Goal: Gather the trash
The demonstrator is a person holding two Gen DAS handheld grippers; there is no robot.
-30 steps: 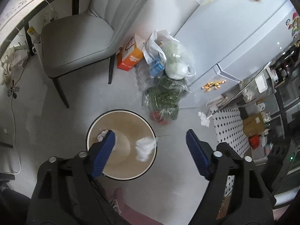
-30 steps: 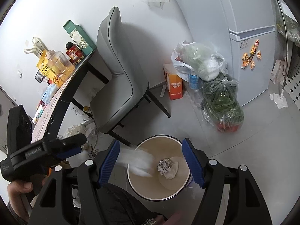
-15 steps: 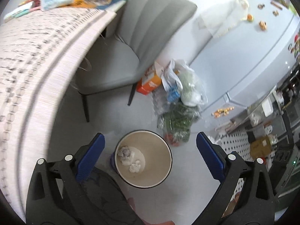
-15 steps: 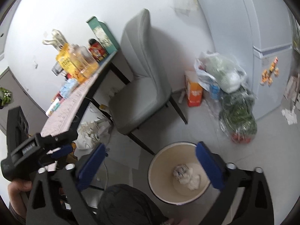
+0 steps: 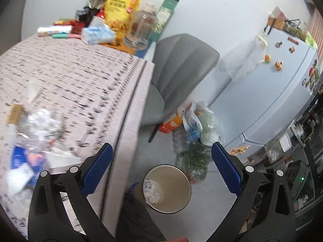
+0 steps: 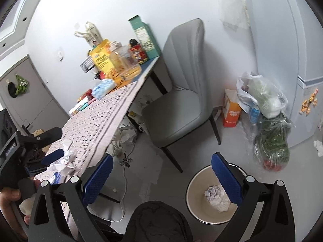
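A round tan trash bin [image 5: 167, 189] stands on the floor beside the table, with crumpled white paper [image 5: 150, 191] inside; it also shows in the right wrist view [image 6: 210, 199]. My left gripper [image 5: 161, 169] is open and empty, high above the bin by the table edge. My right gripper [image 6: 161, 178] is open and empty above the floor left of the bin. Crumpled wrappers and paper [image 5: 40, 125] lie blurred on the patterned table [image 5: 80, 80]; in the right wrist view the scraps [image 6: 64, 161] lie near the left gripper body [image 6: 30, 145].
A grey chair [image 6: 177, 109] stands by the table. Snack bags, a jar and boxes [image 6: 117, 62] crowd the table's far end. Plastic bags of groceries [image 6: 266, 117] and an orange box [image 6: 231, 111] sit against the fridge [image 5: 272, 92]. Cables lie under the table.
Both grippers have risen and tilted up from over the bin; the table top and its litter have come into view. The paper that was falling a second ago lies in the bin.
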